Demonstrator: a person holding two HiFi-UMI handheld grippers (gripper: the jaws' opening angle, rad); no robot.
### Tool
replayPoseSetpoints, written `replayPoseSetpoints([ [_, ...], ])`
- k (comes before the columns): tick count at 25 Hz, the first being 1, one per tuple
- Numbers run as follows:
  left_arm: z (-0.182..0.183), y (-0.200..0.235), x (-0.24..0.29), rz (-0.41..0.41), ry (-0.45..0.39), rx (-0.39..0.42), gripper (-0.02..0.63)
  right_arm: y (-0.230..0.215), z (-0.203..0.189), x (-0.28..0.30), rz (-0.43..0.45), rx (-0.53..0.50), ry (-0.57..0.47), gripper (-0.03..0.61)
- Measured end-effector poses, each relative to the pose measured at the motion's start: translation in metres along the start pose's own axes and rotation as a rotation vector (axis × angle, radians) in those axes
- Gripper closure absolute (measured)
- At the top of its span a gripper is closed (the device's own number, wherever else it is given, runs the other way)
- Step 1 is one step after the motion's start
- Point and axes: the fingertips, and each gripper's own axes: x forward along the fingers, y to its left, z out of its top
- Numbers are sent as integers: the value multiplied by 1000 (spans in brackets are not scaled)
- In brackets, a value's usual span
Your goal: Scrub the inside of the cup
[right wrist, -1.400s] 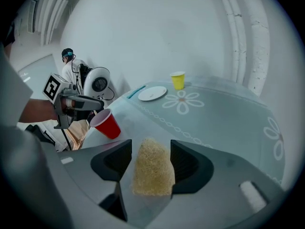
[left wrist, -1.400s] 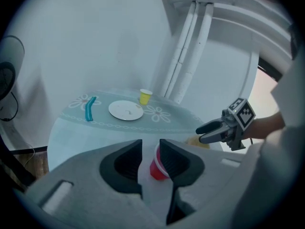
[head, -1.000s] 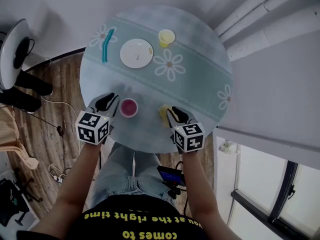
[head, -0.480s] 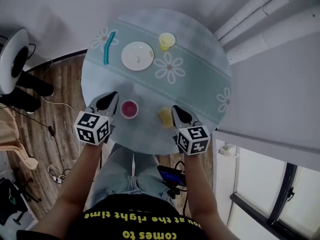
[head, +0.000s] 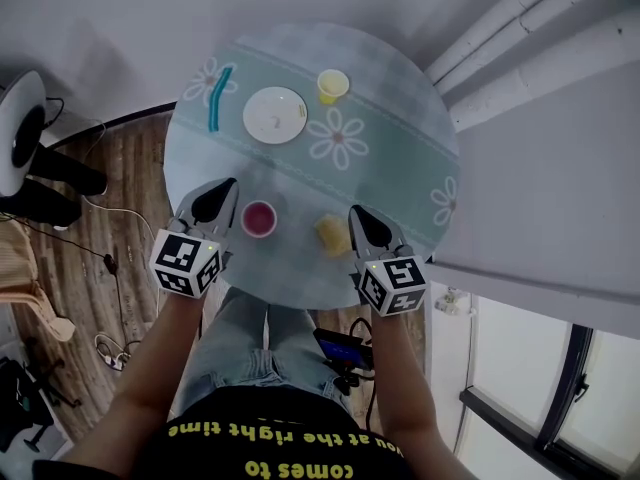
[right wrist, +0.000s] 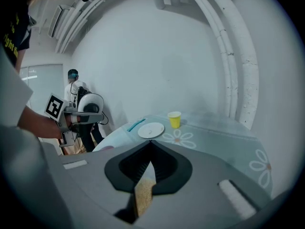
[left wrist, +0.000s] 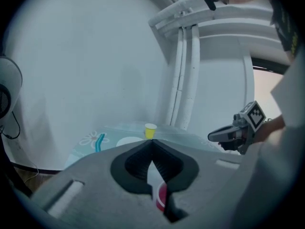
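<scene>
On the round flowered table [head: 400, 168] a pink cup [head: 259, 218] stands upright near the front edge. A yellow sponge [head: 331, 234] lies to its right. My left gripper [head: 229, 185] is just left of the cup, shut and holding nothing. My right gripper [head: 354, 212] sits just right of the sponge, also shut and empty. In the left gripper view the closed left gripper [left wrist: 152, 142] shows the pink cup [left wrist: 161, 196] below it. In the right gripper view the sponge [right wrist: 143, 194] shows under the closed right gripper [right wrist: 151, 143].
At the table's far side are a white plate [head: 275, 115], a yellow cup [head: 333, 85] and a blue stick-shaped tool [head: 218, 98]. A white round appliance [head: 20, 133] stands on the wooden floor at left. White pipes [head: 520, 28] run along the wall.
Both grippers' jaws have closed with nothing in them. The right gripper has drawn off the sponge to its right side; the left stays beside the pink cup.
</scene>
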Motion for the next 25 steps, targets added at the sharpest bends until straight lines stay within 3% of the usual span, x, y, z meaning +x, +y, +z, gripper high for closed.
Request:
replayPoseSetpoints([
  [25,67,-23,-60,-20,-185,80,614,30,80,-69,-23,-81,-196,572],
])
